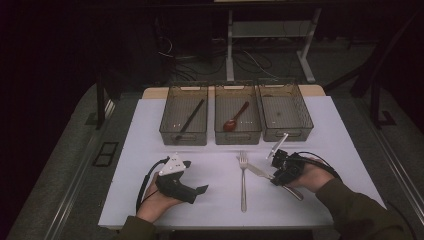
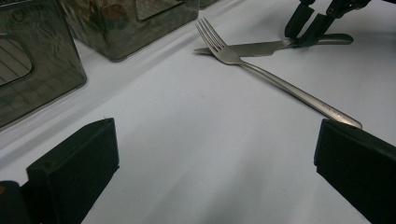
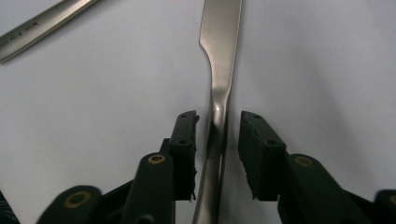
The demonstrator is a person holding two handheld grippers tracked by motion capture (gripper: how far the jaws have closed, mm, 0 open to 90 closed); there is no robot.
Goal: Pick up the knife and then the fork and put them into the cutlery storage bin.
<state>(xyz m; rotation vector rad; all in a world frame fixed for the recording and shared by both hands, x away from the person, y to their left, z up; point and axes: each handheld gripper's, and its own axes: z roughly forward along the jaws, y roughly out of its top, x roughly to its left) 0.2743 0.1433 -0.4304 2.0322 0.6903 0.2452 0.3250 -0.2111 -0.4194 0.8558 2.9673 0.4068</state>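
Note:
A steel knife (image 1: pixel 260 172) lies on the white mat (image 1: pixel 215 200), its blade tip just touching the fork (image 1: pixel 243 185) that lies straight in the middle. My right gripper (image 1: pixel 276 180) points down over the knife handle. In the right gripper view the knife (image 3: pixel 219 46) runs up between the two black pads (image 3: pixel 184 140), with a thin gap on each side, so the right gripper (image 3: pixel 218 119) is open around it. My left gripper (image 1: pixel 196 194) rests at the front left, held in a hand. Its jaws stand wide open with nothing between them (image 2: pixel 215 135), facing the fork (image 2: pixel 280 84) and knife (image 2: pixel 252 48).
Three dark see-through bins stand in a row at the back of the mat. The left bin (image 1: pixel 183 137) holds a black utensil (image 1: pixel 191 119), the middle bin (image 1: pixel 238 136) a red-brown spoon (image 1: pixel 234 119), and the right bin (image 1: pixel 289 134) looks bare inside. Table legs and cables lie beyond.

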